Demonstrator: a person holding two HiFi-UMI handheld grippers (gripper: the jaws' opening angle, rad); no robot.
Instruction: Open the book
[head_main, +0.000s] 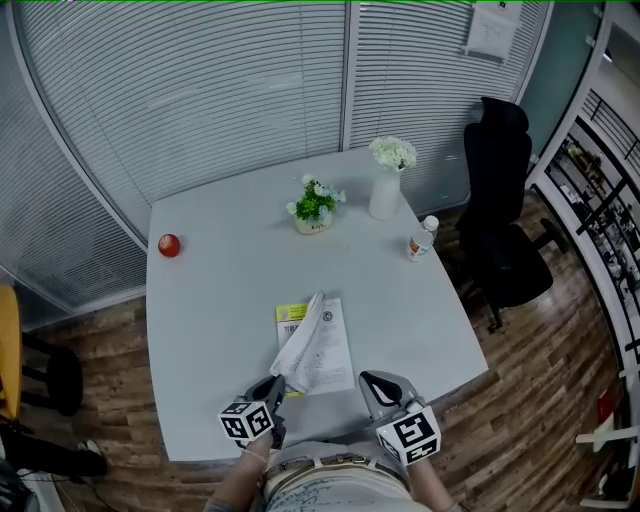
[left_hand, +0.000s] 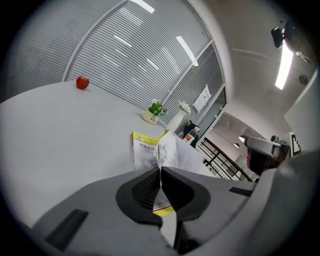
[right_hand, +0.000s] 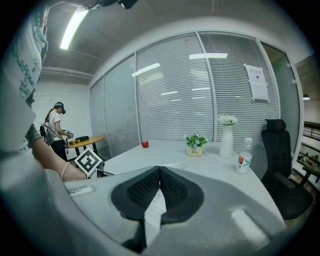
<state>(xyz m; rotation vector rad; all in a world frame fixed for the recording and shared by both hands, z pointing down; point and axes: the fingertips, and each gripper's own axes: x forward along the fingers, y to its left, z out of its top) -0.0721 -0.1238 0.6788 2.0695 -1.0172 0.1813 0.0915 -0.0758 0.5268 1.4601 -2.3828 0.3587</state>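
The book (head_main: 312, 348) lies near the white table's (head_main: 220, 300) front edge, its yellow cover (head_main: 291, 314) showing at the far left corner. A raised white leaf (head_main: 300, 345) stands up from it at a slant. My left gripper (head_main: 279, 382) is at the book's near left corner and is shut on that leaf. In the left gripper view the leaf (left_hand: 167, 150) runs between the pads of the left gripper (left_hand: 160, 173), with the yellow book (left_hand: 143, 147) beyond. My right gripper (head_main: 369, 381) is shut and holds nothing, just right of the book's near edge; in the right gripper view the right gripper (right_hand: 160, 170) shows its tips touching.
A red apple (head_main: 169, 245) sits at the table's left. A small potted plant (head_main: 315, 207), a white vase of flowers (head_main: 386, 182) and a bottle (head_main: 422, 238) stand at the far side. A black office chair (head_main: 505, 220) is on the right. Another person (right_hand: 56, 125) stands far off.
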